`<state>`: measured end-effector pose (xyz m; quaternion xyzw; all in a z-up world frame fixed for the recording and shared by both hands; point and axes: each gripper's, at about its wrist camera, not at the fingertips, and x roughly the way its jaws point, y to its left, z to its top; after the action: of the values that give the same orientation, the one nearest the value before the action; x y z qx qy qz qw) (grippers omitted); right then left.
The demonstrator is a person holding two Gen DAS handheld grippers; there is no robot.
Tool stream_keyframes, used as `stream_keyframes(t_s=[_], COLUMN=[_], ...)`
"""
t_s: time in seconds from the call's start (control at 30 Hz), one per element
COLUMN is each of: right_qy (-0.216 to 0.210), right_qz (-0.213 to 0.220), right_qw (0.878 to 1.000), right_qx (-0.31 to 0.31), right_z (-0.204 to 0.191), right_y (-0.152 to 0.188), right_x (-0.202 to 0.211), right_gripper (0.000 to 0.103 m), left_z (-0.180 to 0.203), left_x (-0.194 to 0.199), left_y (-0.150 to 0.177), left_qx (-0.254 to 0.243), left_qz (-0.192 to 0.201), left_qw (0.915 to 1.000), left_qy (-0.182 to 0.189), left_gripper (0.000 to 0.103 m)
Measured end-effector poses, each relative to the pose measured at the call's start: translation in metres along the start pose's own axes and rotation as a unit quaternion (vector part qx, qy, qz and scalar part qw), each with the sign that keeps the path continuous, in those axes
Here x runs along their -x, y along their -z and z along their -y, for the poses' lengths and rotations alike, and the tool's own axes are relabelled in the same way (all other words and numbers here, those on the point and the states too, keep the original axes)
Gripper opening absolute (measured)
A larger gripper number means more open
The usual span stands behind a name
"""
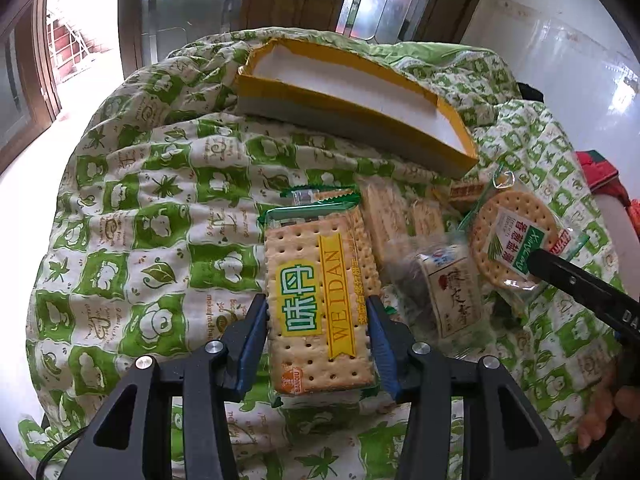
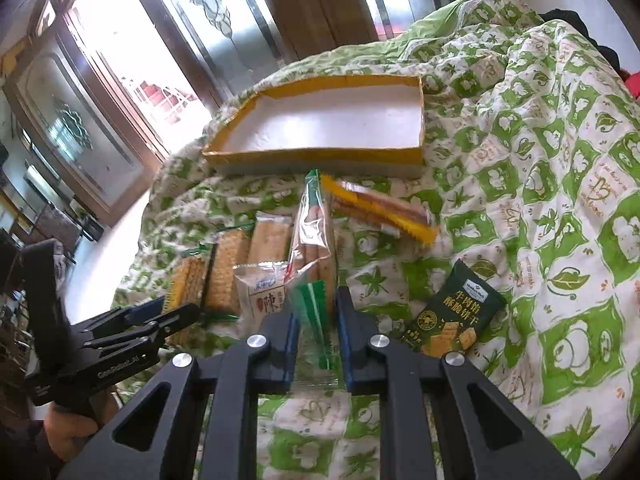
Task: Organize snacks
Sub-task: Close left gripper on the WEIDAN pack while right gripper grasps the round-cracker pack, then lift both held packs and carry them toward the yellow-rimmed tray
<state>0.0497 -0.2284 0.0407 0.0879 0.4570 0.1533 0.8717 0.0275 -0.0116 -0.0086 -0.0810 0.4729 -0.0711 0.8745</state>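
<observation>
Daylit glazed wooden doors [image 2: 120,92], glossy white floor [image 1: 560,40].

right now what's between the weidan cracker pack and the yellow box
Only bare green-patterned quilt between the Weidan cracker pack and the yellow box, seen in the left wrist view.

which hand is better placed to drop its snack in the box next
Probably the right. Its hand-held gripper is shut on the round cracker pack's wrapper edge, and the empty box lies straight ahead. The left hand-held gripper clamps the square cracker pack, apparently resting on the quilt.
</observation>
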Motion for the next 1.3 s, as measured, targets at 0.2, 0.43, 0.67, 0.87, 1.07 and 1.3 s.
stream_keyframes(t_s=[0.2,0.43,0.67,0.87,1.07,1.3], right_qy=[-0.029,-0.035,-0.032,-0.03,-0.025,-0.02], right_qz=[0.025,0.039,0.034,0.032,0.034,0.036], right_qw=[0.999,0.999,0.999,0.999,0.999,0.999], right_qx=[0.004,0.002,0.001,0.001,0.003,0.01], right_z=[-0.01,-0.01,-0.006,-0.005,-0.003,-0.003], right_y=[-0.003,-0.008,-0.005,-0.005,-0.009,-0.017], right_x=[0.021,0.032,0.028,0.026,0.027,0.029], right_gripper=[0.016,0.016,0.016,0.016,0.016,0.016], left_z=[0.002,0.007,0.012,0.012,0.012,0.01], left_x=[0.006,0.012,0.01,0.009,0.008,0.01], left_y=[-0.004,-0.01,-0.016,-0.016,-0.021,-0.029], left_qx=[0.002,-0.004,-0.012,-0.015,-0.019,-0.019], left_qz=[0.008,0.015,0.015,0.013,0.014,0.017], left_qw=[1.0,0.9999,0.9998,0.9998,0.9997,0.9997], left_qy=[0.005,0.007,0.002,-0.001,-0.002,0.002], left_gripper=[0.051,0.051,0.051,0.051,0.051,0.051])
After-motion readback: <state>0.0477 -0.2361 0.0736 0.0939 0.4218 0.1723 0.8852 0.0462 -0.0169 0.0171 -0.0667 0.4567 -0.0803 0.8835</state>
